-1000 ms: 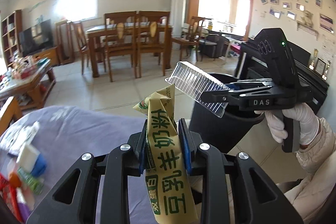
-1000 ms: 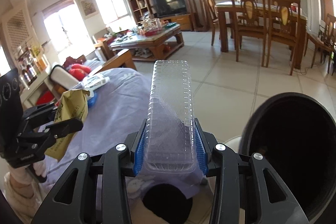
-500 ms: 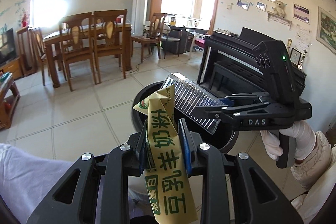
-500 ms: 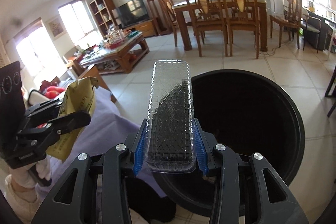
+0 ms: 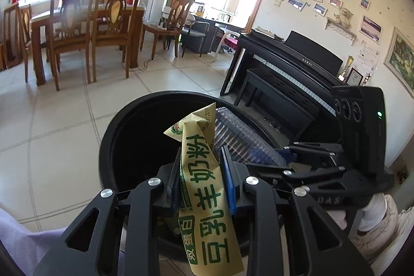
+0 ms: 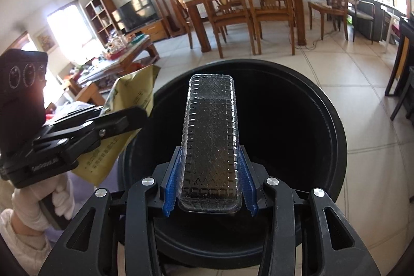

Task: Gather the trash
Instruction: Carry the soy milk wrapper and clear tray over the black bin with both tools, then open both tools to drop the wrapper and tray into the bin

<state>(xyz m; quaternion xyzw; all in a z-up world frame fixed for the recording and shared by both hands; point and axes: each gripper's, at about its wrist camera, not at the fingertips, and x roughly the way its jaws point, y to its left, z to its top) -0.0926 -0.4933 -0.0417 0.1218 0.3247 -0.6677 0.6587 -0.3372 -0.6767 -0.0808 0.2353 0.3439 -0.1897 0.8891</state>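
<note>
My left gripper (image 5: 201, 162) is shut on a yellow milk-powder packet (image 5: 207, 195) with green print, held over the open black trash bin (image 5: 113, 131). My right gripper (image 6: 210, 167) is shut on a clear ribbed plastic tray (image 6: 211, 136), held over the same bin (image 6: 333, 136). In the left wrist view the right gripper (image 5: 284, 157) holds the tray (image 5: 240, 139) just right of the packet. In the right wrist view the left gripper (image 6: 141, 118) holds the packet (image 6: 129, 97) at the bin's left rim.
A purple-covered surface (image 5: 15, 242) lies at the lower left. A black piano (image 5: 297, 69) and its bench stand behind the bin. A wooden dining table with chairs (image 6: 245, 9) stands across the tiled floor. A cluttered coffee table (image 6: 124, 53) is farther left.
Both grippers have swung from above the purple surface to over the bin's mouth, each still holding its item. The bin now fills the middle of both views.
</note>
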